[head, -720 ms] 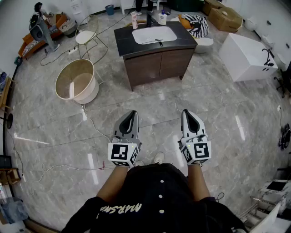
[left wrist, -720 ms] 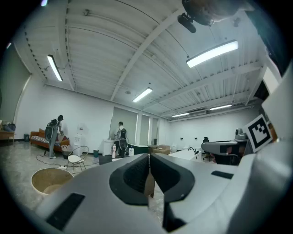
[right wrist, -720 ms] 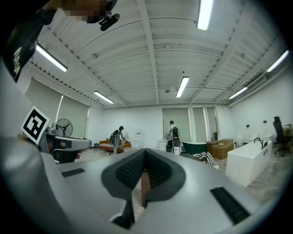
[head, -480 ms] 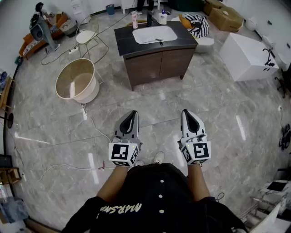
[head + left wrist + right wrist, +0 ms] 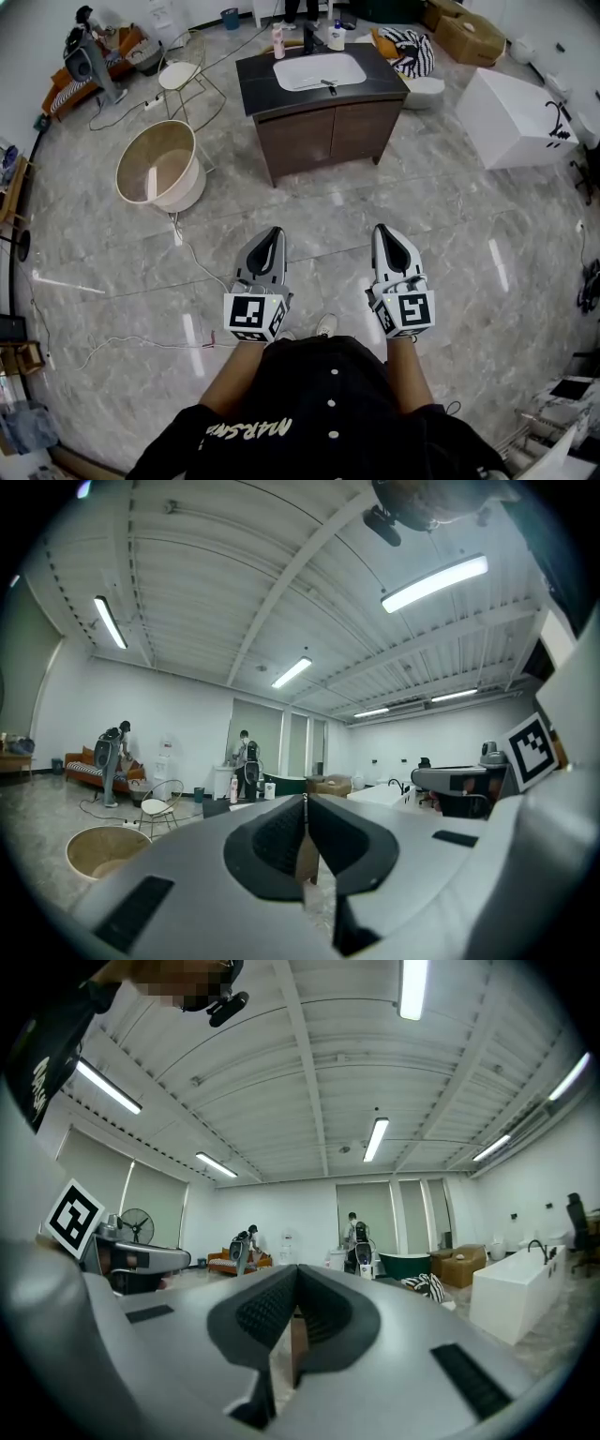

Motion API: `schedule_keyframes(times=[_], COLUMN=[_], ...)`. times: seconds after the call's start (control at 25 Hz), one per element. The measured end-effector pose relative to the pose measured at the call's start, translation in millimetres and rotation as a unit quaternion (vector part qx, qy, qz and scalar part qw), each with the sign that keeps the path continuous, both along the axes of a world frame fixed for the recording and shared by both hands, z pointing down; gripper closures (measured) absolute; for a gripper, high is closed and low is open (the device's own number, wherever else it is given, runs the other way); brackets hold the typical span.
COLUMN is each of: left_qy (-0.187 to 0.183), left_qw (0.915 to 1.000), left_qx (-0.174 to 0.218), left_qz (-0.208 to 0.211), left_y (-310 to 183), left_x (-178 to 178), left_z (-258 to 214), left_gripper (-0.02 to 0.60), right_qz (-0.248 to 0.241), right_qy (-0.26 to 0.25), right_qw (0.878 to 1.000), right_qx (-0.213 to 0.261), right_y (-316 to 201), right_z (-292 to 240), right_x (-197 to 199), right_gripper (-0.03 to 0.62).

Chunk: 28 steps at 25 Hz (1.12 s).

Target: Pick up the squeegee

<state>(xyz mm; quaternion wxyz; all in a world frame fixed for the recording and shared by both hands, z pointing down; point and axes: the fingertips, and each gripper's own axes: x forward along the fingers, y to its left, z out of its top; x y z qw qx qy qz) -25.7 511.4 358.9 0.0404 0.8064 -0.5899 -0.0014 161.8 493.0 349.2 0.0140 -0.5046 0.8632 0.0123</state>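
Head view, steeply down over a marble floor (image 5: pixel 441 234). Held the left claw (image 5: pixel 272 234) and the right claw (image 5: pixel 386 232) level and side by side, just ahead of the body. Aimed both toward a dark-topped table (image 5: pixel 255 80) with a white sink (image 5: pixel 305 70), standing well apart from them across the floor.

Showed a small dark tool, most likely the squeegee (image 5: pixel 326 84), lying at the sink's near right rim, far beyond reach of either claw. Lay almost straight ahead, roughly midway between the two lines of aim, and so favoured neither hand by much. Seemed to stretch left to right, across the line of approach; too small to tell which end carried the handle.

Left gripper view: showed the left claw's pads closed tip to tip, with nothing gripped, only the table's brown cabinet (image 5: pixel 328 131) visible beyond the seam. Right gripper view: showed the right claw likewise pressed together and empty.

Judged as the very start of the task: called for walking forward to the table, then opening one claw and meeting the tool across its narrow side.
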Motion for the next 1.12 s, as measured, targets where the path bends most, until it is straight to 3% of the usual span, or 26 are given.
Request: schedule_keyframes(times=[0.4,0.68,1.12], left_qy=[-0.008,-0.014,-0.003], left_qw=[0.9995,0.9997,0.9998], left_qx=[0.019,-0.003,-0.004], left_qz=[-0.025,-0.02,-0.019], left_y=[-12.9,-31.3,-110.9], left_x=[24.1,31.4,16.8], left_z=[-7.4,8.6,19.8], left_gripper=[0.563,0.563,0.563], right_qz=[-0.006,-0.007,-0.007], right_qy=[-0.006,-0.013,0.003], right_qw=[1.0,1.0,1.0], right_qx=[-0.003,-0.009,-0.023], right_y=[-24.7,-43.5,-116.2], right_z=[4.7,13.0,30.1], right_x=[33.9,36.7,21.6], right_gripper=[0.599,0.599,0.599])
